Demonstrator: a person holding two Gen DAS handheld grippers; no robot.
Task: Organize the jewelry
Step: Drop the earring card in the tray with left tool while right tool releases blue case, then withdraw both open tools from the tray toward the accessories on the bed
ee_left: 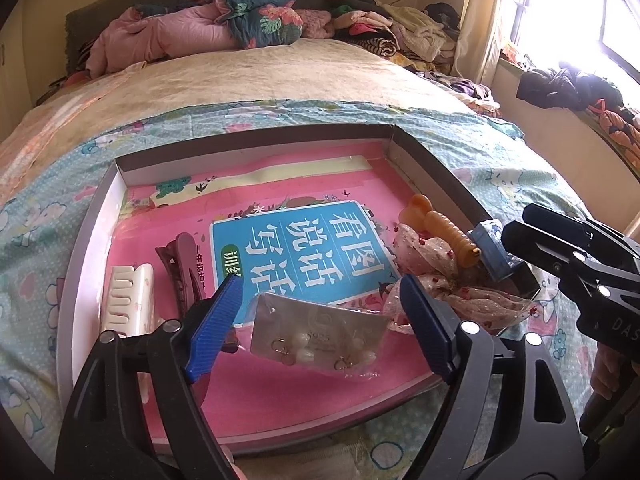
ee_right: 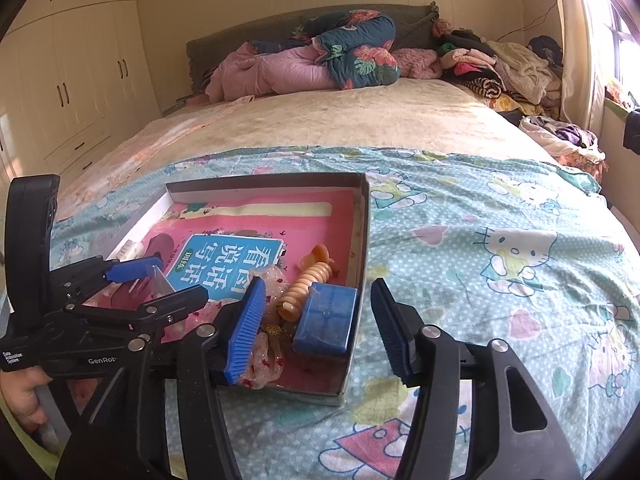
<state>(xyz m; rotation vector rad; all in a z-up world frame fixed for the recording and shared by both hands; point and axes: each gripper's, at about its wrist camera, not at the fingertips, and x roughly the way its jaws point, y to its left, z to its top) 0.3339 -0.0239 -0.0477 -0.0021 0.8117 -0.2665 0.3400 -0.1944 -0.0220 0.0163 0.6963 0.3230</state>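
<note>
1. Shallow tray [ee_left: 86, 240] sits on the bed [ee_left: 260, 76], on a cartoon-print sheet [ee_right: 500, 248].
2. Left tool [ee_left: 320, 304] is released, jaws wide; the earring card [ee_left: 320, 330] in its clear bag lies between them on the tray's pink floor, and no pad presses on it.
3. Right tool [ee_right: 318, 316] is released and holds nothing; it is over the tray's right wall.
4. In the tray: white claw clip [ee_left: 128, 304], maroon clip [ee_left: 180, 268], orange clip [ee_right: 306, 290], blue box [ee_right: 326, 318], sheer bow [ee_left: 436, 272], booklet [ee_left: 304, 248].

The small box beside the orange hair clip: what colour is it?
Blue box; right wrist view shows it best.
</note>
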